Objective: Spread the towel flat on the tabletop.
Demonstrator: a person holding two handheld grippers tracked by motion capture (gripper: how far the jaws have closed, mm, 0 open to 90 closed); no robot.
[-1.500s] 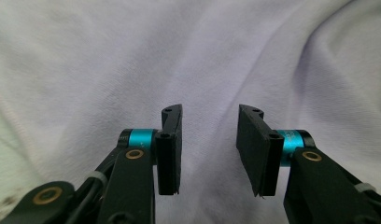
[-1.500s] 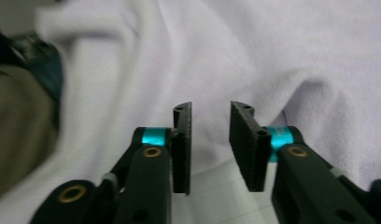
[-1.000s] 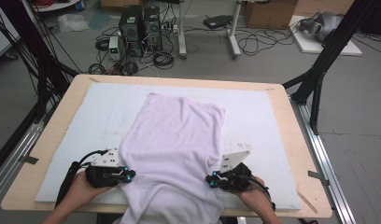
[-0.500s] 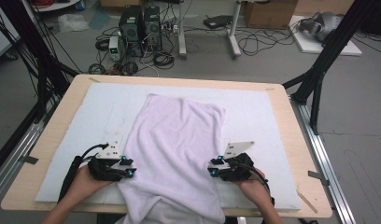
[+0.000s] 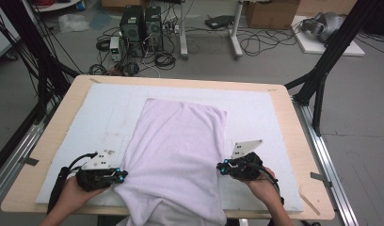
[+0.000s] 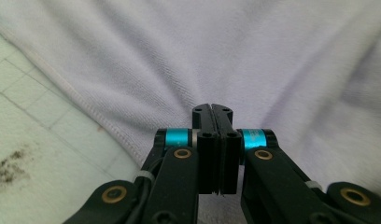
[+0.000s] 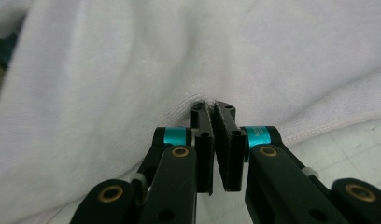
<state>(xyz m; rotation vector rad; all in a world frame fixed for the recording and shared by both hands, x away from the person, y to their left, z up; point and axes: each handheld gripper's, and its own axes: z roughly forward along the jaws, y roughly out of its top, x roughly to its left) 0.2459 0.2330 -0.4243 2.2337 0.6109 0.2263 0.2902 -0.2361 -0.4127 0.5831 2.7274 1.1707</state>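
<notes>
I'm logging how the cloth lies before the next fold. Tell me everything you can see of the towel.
The towel is pale lilac, soft terry-like cloth with a stitched hem. It lies spread lengthwise on the white mat, mostly flat, its near end hanging over the table's front edge. The left gripper and right gripper each pinch a side edge near that end, bunching the fabric there.

Soft matt terry towel (image 5: 178, 155) (finely looped) on wooden table (image 5: 293, 136)

Lab: computer towers (image 5: 142, 23), floor cables (image 5: 256, 42), black rig frame (image 5: 322, 70).
</notes>
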